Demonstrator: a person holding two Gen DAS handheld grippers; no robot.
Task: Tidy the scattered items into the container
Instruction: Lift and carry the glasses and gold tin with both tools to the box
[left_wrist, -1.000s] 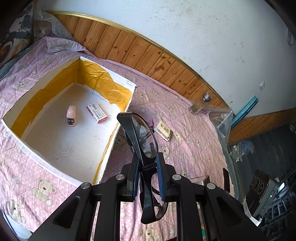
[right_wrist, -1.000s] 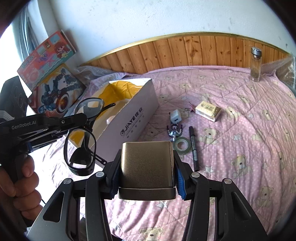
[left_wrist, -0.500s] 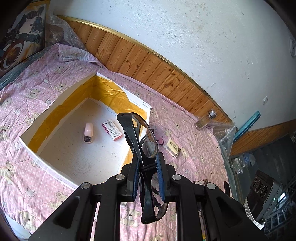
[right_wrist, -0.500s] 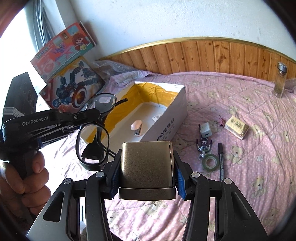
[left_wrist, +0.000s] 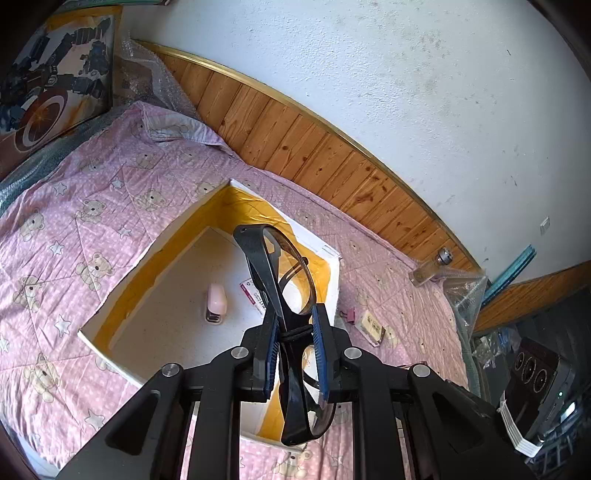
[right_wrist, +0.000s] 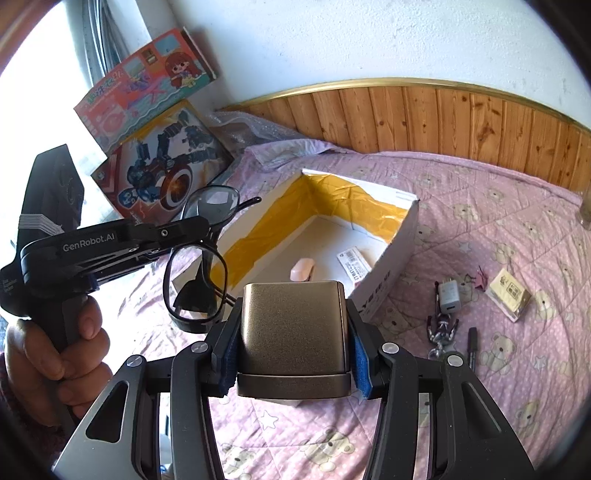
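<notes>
My left gripper (left_wrist: 294, 345) is shut on black-framed glasses (left_wrist: 275, 266), held in the air above the near side of the white box with yellow-lined walls (left_wrist: 334, 280). The same glasses (right_wrist: 195, 280) show in the right wrist view, left of the box (right_wrist: 395, 266). My right gripper (right_wrist: 291, 350) is shut on a bronze metal case (right_wrist: 291, 325), held above the box's near end. Inside the box lie a pink stapler (left_wrist: 216, 301) and a small red-and-white packet (left_wrist: 251, 293). Scattered on the quilt: a charger plug (right_wrist: 448, 295), a figurine (right_wrist: 441, 326), a black marker (right_wrist: 472, 347), a yellow-white packet (right_wrist: 511, 295), a pink clip (right_wrist: 481, 278).
A pink bear-print quilt (left_wrist: 74, 229) covers the bed against a wood-panelled wall (right_wrist: 443, 118). Toy boxes (right_wrist: 162, 162) lean at the bed's head. A glass bottle (left_wrist: 430, 266) and plastic bags (left_wrist: 465, 291) lie at the far right edge. A hand (right_wrist: 55, 354) holds the left gripper.
Both grippers have risen and drawn back from the box, which now looks smaller and farther. The right view has swung over the box, so the stapler and packet now show. Both grips are unchanged.
</notes>
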